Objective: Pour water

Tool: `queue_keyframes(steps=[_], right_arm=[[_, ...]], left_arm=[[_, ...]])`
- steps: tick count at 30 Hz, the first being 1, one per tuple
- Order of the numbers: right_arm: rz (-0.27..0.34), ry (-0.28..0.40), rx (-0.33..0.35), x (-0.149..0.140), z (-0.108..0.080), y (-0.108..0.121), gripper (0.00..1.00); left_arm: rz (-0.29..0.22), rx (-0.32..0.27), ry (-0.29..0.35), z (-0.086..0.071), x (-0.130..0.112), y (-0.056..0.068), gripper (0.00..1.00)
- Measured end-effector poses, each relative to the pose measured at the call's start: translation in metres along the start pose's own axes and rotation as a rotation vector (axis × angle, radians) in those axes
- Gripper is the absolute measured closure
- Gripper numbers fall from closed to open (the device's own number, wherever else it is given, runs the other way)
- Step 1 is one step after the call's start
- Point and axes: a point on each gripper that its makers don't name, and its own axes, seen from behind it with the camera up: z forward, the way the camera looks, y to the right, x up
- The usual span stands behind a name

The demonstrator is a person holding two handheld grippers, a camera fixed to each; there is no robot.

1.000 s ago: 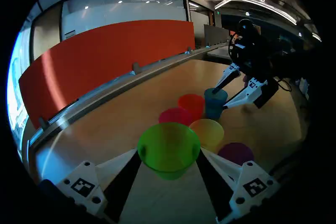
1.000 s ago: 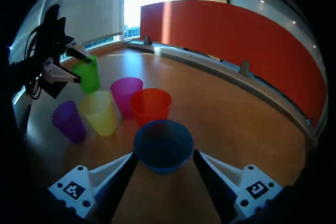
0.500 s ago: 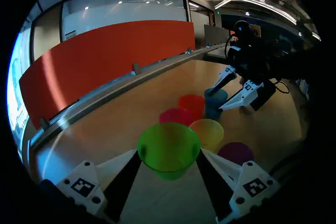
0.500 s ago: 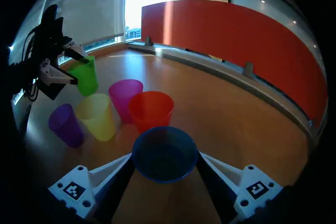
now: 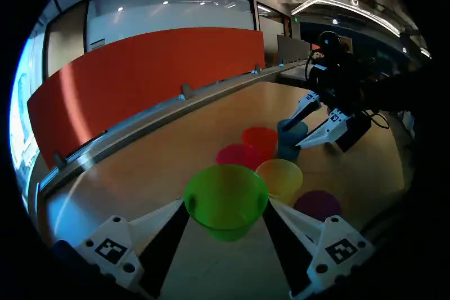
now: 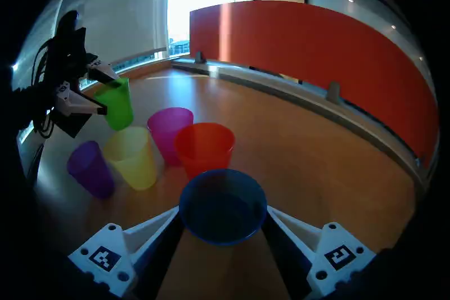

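Blue plastic cup [image 6: 223, 201], lower centre of right gripper view: clamped side-on between both fingers of right hand-held gripper [image 6: 223, 213], upright, contents unclear. Green plastic cup [image 5: 226, 215], lower centre of left gripper view: pinched likewise by left hand-held gripper [image 5: 225, 203], upright. Cups probably light, smooth, thin-walled; walls likely flex, so hold below rim with gentle squeeze. Both grippers level, facing across red cup [image 6: 203, 145], magenta cup [image 6: 170, 131], yellow cup [image 6: 132, 156] and purple cup [image 6: 90, 168] on table [image 6: 315, 153].

Right gripper [image 6: 223, 214] clamping blue cup [image 6: 223, 204], left gripper [image 6: 110, 95] farther off clamping green cup [image 6: 117, 106], wooden table [image 6: 315, 148]
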Motion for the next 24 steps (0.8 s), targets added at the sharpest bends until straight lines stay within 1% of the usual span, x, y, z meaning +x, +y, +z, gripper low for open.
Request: queue_keyframes(steps=[6,12,17,24], right_arm=[[0.004,0.006,-0.006,0.002,-0.002,0.002,0.1],[0.005,0.032,-0.012,0.013,-0.012,0.002,0.1],[0.0,0.061,-0.021,0.025,-0.023,-0.001,0.1],[-0.024,0.106,-0.037,0.046,-0.045,-0.009,0.1]], left_arm=[[-0.001,0.003,0.002,-0.001,0.001,0.0,0.14],[-0.001,0.006,0.013,-0.003,0.007,0.0,0.14],[-0.002,0.01,0.027,-0.007,0.014,0.002,0.14],[0.003,0.02,0.062,-0.018,0.028,0.007,0.14]])
